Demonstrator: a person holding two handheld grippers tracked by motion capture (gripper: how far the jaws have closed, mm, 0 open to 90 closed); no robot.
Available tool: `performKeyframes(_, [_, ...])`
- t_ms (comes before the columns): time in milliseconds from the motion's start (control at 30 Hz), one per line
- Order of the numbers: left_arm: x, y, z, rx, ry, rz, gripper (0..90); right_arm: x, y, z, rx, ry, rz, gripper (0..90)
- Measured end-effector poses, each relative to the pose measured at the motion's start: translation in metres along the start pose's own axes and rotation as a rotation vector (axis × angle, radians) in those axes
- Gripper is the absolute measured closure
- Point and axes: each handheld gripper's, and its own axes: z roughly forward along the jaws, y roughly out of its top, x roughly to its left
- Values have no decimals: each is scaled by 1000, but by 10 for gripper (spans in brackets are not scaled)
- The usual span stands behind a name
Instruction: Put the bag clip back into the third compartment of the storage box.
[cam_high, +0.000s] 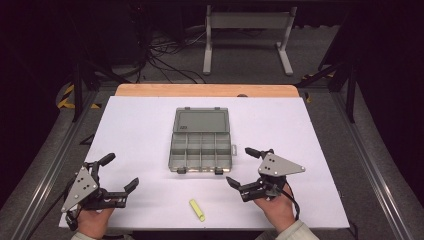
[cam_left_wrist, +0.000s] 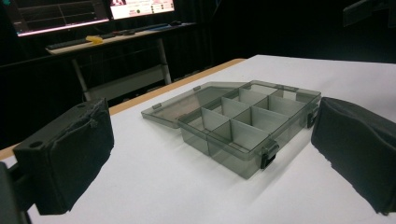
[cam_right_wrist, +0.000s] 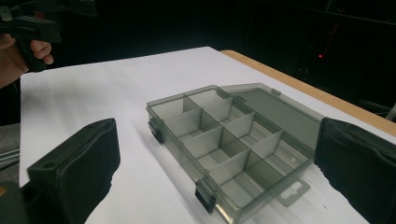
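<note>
A dark workshop surrounds a white-topped table (cam_high: 140, 130) with a pale wooden strip along its far edge; cables and a grey metal stand lie on the floor beyond it. In the middle of the table sits a smoky grey translucent plastic organiser box (cam_high: 201, 150), its lid folded flat away from the person and its divided compartments open to view. As far as the gripper views show, the compartments hold nothing. Two black latches sit on the box's near wall. Nearer the person, between the two hands, a small yellow-green stick, perhaps a highlighter or chalk (cam_high: 197, 209), lies alone on the white surface, well apart from the box.

The left gripper (cam_high: 119, 174) rests at the near left corner with its jaws spread wide and nothing between them; the right gripper (cam_high: 242, 166) is near the box's right front corner, jaws likewise wide apart and empty. Both gripper views look along the black pads toward the box.

This looks like the very start: nothing is grasped yet, and the stick seems meant for a compartment. The next move would likely call for one gripper, probably the right, to swing back and down over the stick, line its jaws across the narrow width, and close gently so it does not roll away
</note>
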Motion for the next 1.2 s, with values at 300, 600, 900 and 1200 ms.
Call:
performKeyframes(300, [-1, 0, 0, -9, 2, -7, 0, 13, 9, 15, 14, 34, -27, 12])
performKeyframes(600, [-1, 0, 0, -12, 2, -5, 0, 20, 12, 26, 26, 76, 5, 43])
performKeyframes(900, [-1, 0, -1, -13, 2, -7, 0, 34, 18, 39, 68, 101, -7, 89])
performKeyframes(1200, [0, 1, -1, -14, -1, -6, 0, 40, 23, 48, 124, 140, -35, 117])
